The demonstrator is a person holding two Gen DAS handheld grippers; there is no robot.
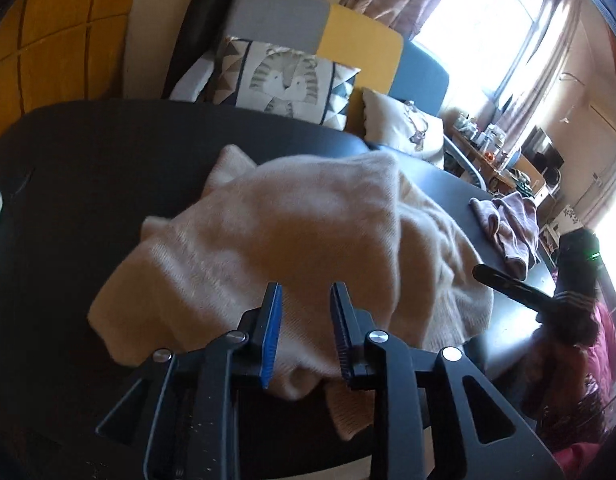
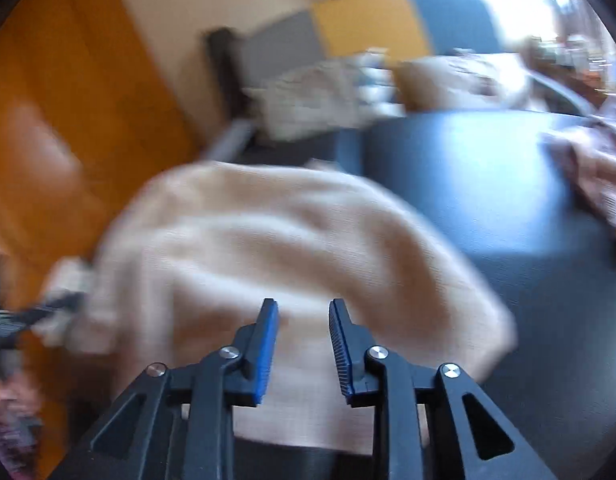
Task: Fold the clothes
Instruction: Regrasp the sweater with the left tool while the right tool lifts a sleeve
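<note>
- Sweater (image 1: 292,236), cream and knitted, lies bunched in a loose heap on the dark table (image 1: 88,168), with folds rising toward its far side
- left gripper (image 1: 306,332) hangs over the near edge of the sweater, its blue-padded fingers (image 1: 271,336) spread apart with cloth showing in the gap; the pads do not press on the knit
- right gripper (image 2: 304,344) also sits over the near part of the sweater, jaws spread, nothing pinched between them; this view is blurred
- in the left wrist view the right gripper shows as a dark tool at the right side of the sweater, its tip near the cloth; whether it touches cannot be told
- a second garment (image 1: 507,228), mauve and crumpled, lies on the table well to the right of the sweater
- beyond the sweater stands a sofa (image 1: 347,36) with grey, yellow and blue panels, a patterned cushion (image 1: 284,84) and a pale cushion (image 1: 403,128) on it
- behind the sofa, to the right, a bright window (image 1: 487,20) with curtains
</note>
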